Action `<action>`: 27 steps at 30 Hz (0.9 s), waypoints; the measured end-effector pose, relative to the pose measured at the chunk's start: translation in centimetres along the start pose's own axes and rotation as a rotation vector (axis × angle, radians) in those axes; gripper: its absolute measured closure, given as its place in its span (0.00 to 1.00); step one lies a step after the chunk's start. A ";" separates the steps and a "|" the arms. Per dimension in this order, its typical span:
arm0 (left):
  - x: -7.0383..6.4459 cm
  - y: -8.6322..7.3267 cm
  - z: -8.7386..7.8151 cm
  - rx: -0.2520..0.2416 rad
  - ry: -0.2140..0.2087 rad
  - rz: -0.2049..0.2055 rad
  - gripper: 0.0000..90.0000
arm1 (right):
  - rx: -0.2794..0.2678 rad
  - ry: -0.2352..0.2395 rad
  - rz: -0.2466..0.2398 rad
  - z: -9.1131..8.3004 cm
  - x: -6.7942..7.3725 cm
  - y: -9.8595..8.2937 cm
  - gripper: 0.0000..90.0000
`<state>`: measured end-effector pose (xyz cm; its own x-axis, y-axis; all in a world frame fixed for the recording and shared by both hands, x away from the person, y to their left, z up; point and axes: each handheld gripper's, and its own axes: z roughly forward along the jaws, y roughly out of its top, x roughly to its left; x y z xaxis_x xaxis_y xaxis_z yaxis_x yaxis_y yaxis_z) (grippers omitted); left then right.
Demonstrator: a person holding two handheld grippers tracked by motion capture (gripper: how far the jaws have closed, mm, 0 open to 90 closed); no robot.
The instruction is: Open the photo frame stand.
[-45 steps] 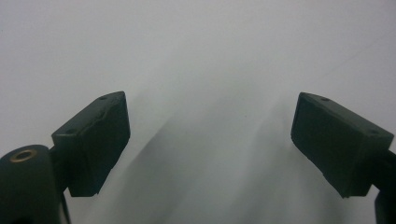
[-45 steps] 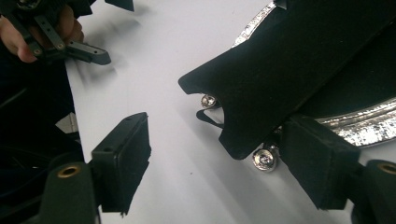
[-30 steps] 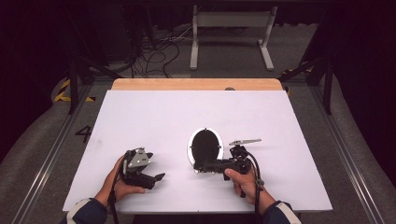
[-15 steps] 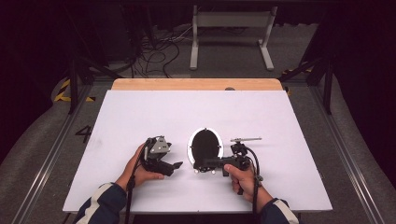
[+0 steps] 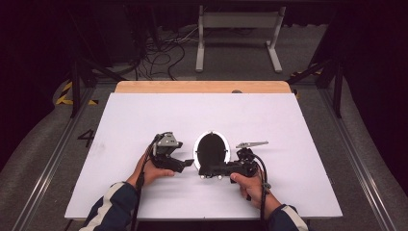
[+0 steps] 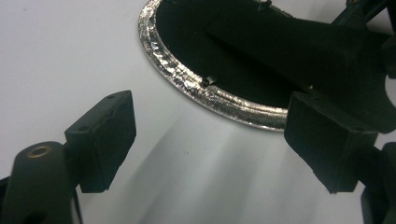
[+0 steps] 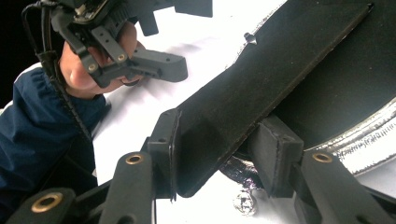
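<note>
The round black pan with a crinkled silver foil rim [image 5: 211, 150] lies flat near the middle of the white rectangular table [image 5: 144, 115], towards the person's edge, between the two hands. In the left gripper view its shiny rim [image 6: 187, 79] curves across the top, and the dark inside of it is crossed by a flat black strip [image 6: 299, 42].

The white table has a pale wooden strip [image 5: 202, 86] along its far edge and stands on grey floor beside a white metal frame [image 5: 238, 29].

The right tongs [image 5: 208, 170] lie at the near edge of the pan, pointing to the person's left. Seen from the right gripper view, their jaws are closed narrow on the flat black strip [image 7: 261, 79], which runs up and away over the pan.

The left tongs [image 5: 186, 164] sit just left of the pan, pointing at it; their jaws stand wide apart with bare table between them [image 6: 205, 158]. A dark blue sleeve [image 7: 42, 126] covers the left arm.

A small thin grey metal piece [image 5: 251, 144] lies on the table just right of the pan.

A tiny crumpled bit of foil [image 7: 244, 202] lies on the table under the right tongs.
</note>
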<state>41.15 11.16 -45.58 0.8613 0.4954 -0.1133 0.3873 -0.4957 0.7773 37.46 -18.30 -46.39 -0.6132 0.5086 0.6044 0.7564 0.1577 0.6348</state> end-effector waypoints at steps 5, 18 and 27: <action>0.1 0.1 0.2 0.004 -0.010 -0.005 0.18 | -0.002 -0.002 -0.072 0.0 0.2 0.0 0.62; 0.4 0.3 0.6 -0.002 -0.094 -0.038 0.16 | -0.013 -0.011 -0.250 -0.2 0.8 -0.3 0.63; 0.5 0.9 1.5 -0.002 -0.185 -0.057 0.17 | -0.011 -0.042 -0.357 -0.3 1.6 -0.6 0.63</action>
<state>42.41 9.89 -45.88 0.8840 0.3825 -0.2689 0.4365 -0.4691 0.7677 35.99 -17.85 -45.69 -0.8285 0.4575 0.3229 0.4931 0.3228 0.8078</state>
